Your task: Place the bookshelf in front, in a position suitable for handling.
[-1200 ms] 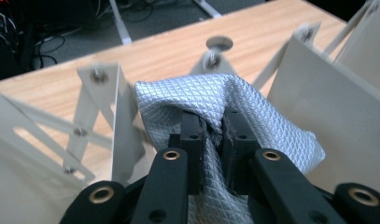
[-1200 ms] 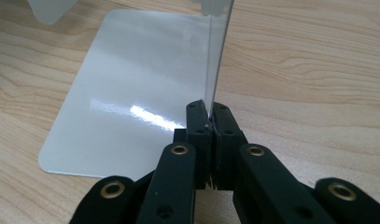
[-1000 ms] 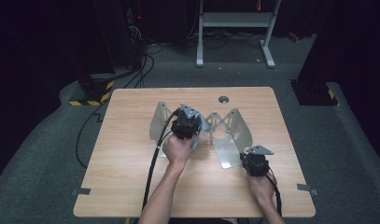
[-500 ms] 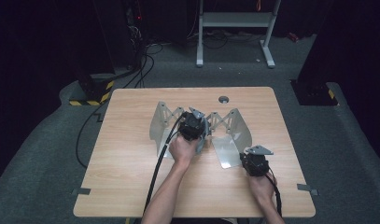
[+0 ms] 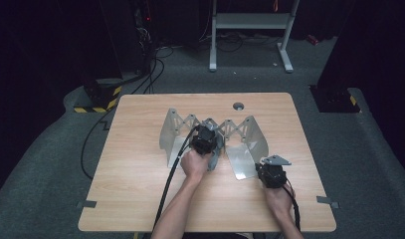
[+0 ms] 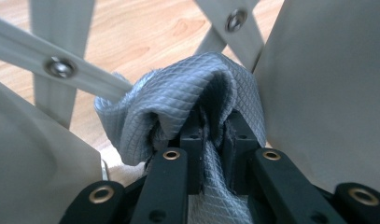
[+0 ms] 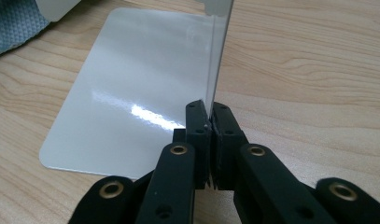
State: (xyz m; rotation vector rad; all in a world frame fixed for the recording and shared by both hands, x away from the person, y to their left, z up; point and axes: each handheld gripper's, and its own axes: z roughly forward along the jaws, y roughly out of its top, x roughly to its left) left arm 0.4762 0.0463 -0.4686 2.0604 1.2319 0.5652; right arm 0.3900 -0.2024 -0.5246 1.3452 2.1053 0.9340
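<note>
Your left gripper [image 6: 211, 135] is clamped on a fold of the grey quilted cloth [image 6: 178, 102]; the fabric bunches up over both jaw tips and a strip of it runs down between them. The pinch sits in the gap between two upright panels of the folding rack [image 6: 327, 93], with the rack's riveted scissor bars [image 6: 61, 67] right behind the cloth and bare wood showing through them.

From above, your left gripper [image 5: 205, 142] is in the middle of the rack [image 5: 165, 132], which stands open in the centre of the table [image 5: 140, 199], its lattice along the far side. The cloth [image 5: 214, 158] hangs just beside your left hand [image 5: 196, 164].

Your right gripper [image 7: 209, 122] is closed on the edge of the rack's upright end panel [image 7: 220, 56], jaws pressed flat against both faces. The glossy base plate [image 7: 131, 88] lies flat on the table just left of that grip. From above, your right gripper [image 5: 270, 172] sits at the rack's near right corner, apart from the left one.
</note>
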